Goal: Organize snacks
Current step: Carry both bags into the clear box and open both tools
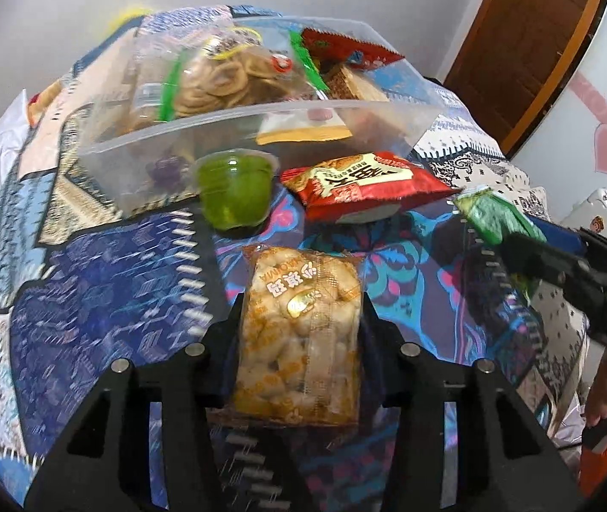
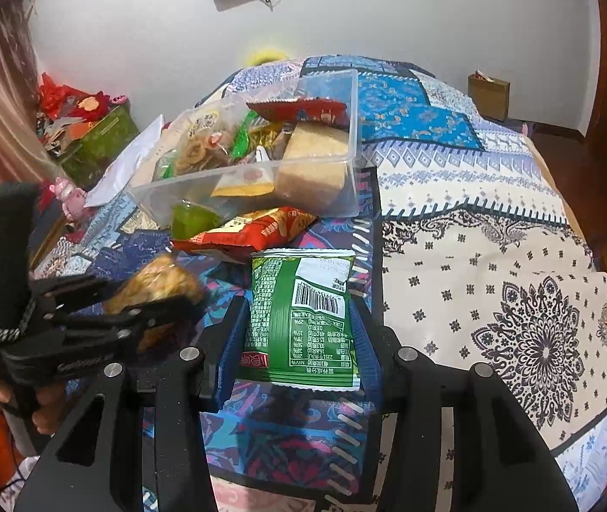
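The clear yellow-orange packet of puffed snack pieces is seen in the lower centre of the left wrist view, clamped between the two pads of the left gripper, whose jaws are closed onto its sides; its long axis runs up the frame, along the fingers, toward the clear plastic bin in the upper half of the frame. The coming move is judged to turn on that relation: the bin lies straight ahead of the packet, with a green jelly cup and a red snack bag resting on the patchwork bedspread between packet and bin wall, so that the packet must be carried over them. In the right wrist view a green packet is held likewise in the right gripper, pinched at its sides, long axis along the fingers, barcode and nutrition panel turned upward; the bin appears up and to the left of it, the red bag between. The left gripper is judged the nearer to the bin. On the yellow packet, Chinese characters and Latin letters resembling "KAONIYA" are printed, inverted and not read with certainty; large Chinese characters are shown on the red bag, illegible here. Ring-shaped biscuits in a bag are already stored in the bin.
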The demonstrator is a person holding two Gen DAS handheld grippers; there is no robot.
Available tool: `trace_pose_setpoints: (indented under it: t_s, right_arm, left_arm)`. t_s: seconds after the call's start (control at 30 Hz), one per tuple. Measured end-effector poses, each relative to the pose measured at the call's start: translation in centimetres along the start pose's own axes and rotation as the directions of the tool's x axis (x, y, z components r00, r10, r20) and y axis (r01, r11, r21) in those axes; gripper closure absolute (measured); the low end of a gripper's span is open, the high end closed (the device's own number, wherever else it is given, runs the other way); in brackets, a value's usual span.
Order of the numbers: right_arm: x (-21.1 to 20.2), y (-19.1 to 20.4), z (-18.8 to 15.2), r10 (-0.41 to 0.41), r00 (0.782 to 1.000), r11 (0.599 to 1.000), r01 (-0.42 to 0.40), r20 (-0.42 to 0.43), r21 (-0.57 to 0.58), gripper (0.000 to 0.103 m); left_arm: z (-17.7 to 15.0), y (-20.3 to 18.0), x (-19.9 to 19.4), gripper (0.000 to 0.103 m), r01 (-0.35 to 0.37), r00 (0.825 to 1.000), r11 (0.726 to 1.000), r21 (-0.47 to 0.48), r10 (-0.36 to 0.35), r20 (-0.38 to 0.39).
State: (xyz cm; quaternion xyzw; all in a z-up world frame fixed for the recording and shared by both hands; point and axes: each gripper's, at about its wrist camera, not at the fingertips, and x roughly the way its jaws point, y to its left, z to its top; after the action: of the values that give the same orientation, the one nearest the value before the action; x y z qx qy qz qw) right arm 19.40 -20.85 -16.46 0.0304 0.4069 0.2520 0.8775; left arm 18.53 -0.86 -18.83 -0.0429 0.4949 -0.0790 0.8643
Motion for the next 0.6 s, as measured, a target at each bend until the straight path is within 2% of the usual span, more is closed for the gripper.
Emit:
trace_pose_setpoints:
  t_s: [0.3,0.6]
  right_arm:
    - [-1.4,0.5,1.0,-0.013,0.998,1.000,0.012,0.056,0.003,0.059]
    - [-1.2,1.5,3.7,-0.009,0.995,1.000,0.012,0.104,-0.025,0.059]
  left_arm:
    - [-0.1,1.9,-4.9,0.057,-0.042,0.995,0.998,-0.051,0.046,0.087]
    - [3.2,3.9,-7.6,0.057,-0.055,0.980,0.994,-0.091,0.072,0.188]
